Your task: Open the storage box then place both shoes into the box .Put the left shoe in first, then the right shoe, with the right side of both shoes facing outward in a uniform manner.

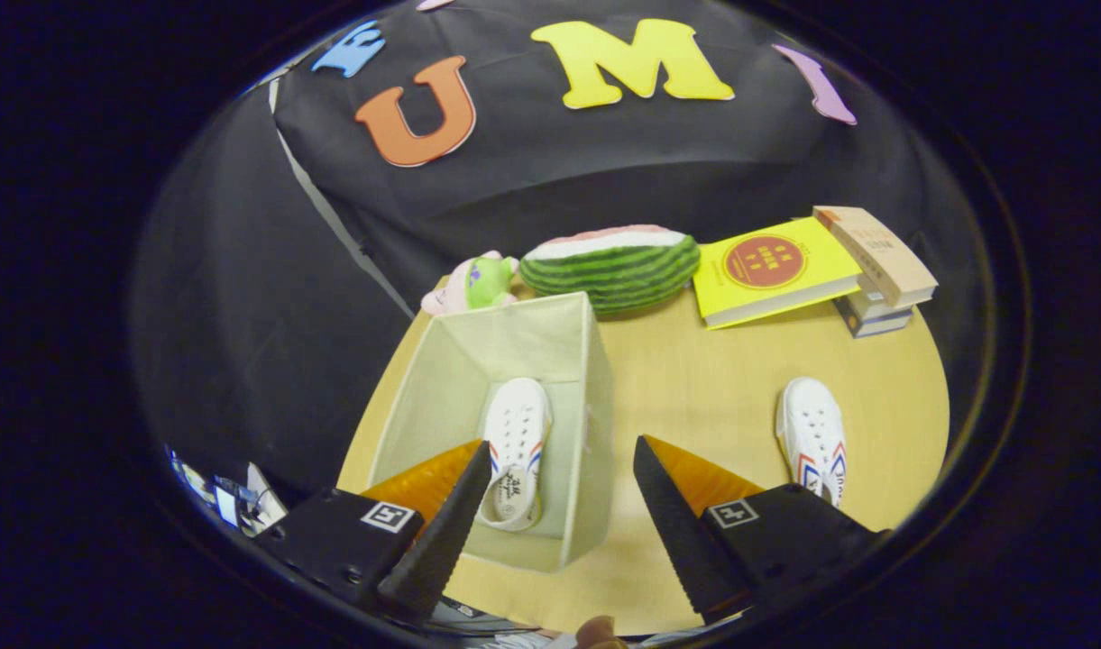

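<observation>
- Gripper view: the gripper (561,469) hangs above the near part of a round wooden worktop (712,379), its two fingers spread wide with nothing between them.
- The storage box (442,397), a pale fabric bin with its top open, stands on the worktop under the gripper's left finger (446,518); the box is the landmark for everything else.
- One white shoe (516,433) with lace holes and red and blue stripes at its sides lies inside the box on its floor, sole down, toe pointing to the box's far wall and heel opening toward the near wall.
- The left finger partly covers the near left part of the box and overlaps the heel side of that shoe in the picture; whether it touches anything I cannot tell.
- The right finger (672,514) is to the right of the box, over bare worktop.
- A second white shoe (813,433) of the same kind lies on the worktop well to the right of the box, sole down, toe pointing away.
- Beyond the box's far wall sits a watermelon-slice plush (613,261), with a small green and pink soft toy (478,281) just left of it.
- Far right of the box, beyond the second shoe, a yellow book (771,266) leans on a small stack of books (879,279).
</observation>
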